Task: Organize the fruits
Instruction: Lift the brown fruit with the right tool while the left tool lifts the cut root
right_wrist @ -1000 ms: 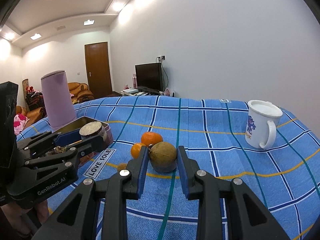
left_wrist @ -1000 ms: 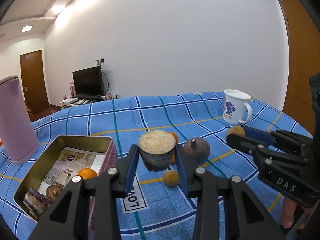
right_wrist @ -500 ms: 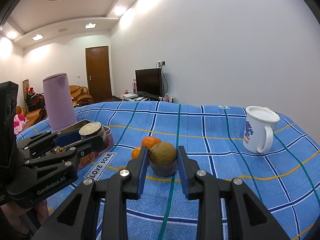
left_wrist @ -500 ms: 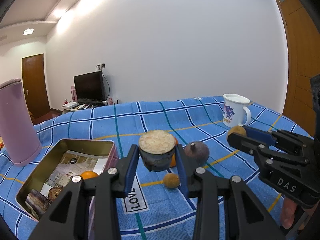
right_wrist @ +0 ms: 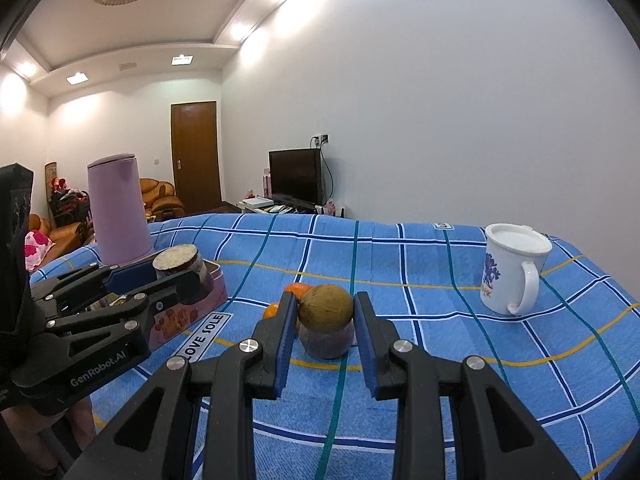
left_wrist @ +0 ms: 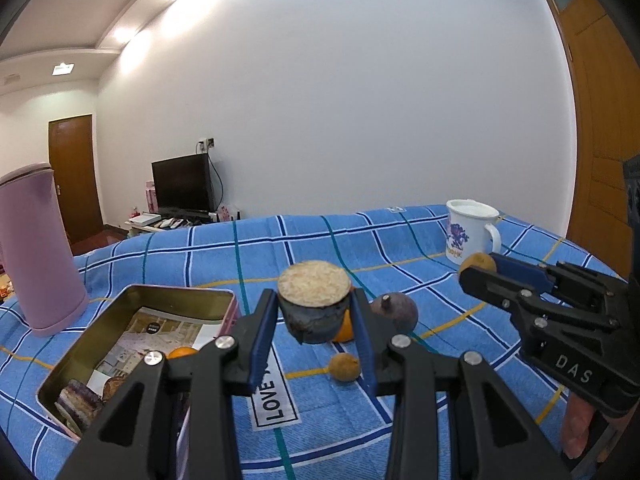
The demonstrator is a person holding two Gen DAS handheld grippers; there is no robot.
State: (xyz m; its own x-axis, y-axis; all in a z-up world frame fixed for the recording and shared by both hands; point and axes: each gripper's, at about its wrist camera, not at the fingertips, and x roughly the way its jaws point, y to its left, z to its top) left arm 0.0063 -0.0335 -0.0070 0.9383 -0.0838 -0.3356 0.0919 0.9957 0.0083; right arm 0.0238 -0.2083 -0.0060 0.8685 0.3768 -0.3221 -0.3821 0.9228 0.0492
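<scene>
My left gripper (left_wrist: 316,312) is shut on a cut dark fruit piece with a pale flat top (left_wrist: 314,300), held above the table to the right of the open metal tin (left_wrist: 76,364). The tin holds an orange (left_wrist: 182,352) and other pieces. My right gripper (right_wrist: 325,312) is shut on a brown kiwi (right_wrist: 326,307), held above a purple round fruit (right_wrist: 326,340). That purple fruit (left_wrist: 396,312) lies on the cloth with an orange (left_wrist: 346,330) and a small tan fruit (left_wrist: 344,366). The right gripper also shows in the left wrist view (left_wrist: 478,270).
A blue checked cloth (right_wrist: 400,272) covers the table. A white mug (right_wrist: 512,268) stands at the back right. A tall lilac tumbler (right_wrist: 118,220) stands behind the tin. A "LOVE SOLE" label (left_wrist: 274,392) lies by the tin.
Both grippers have lifted a little with their fruit; the kiwi now hangs clear above the purple fruit. The jaws stay shut.
</scene>
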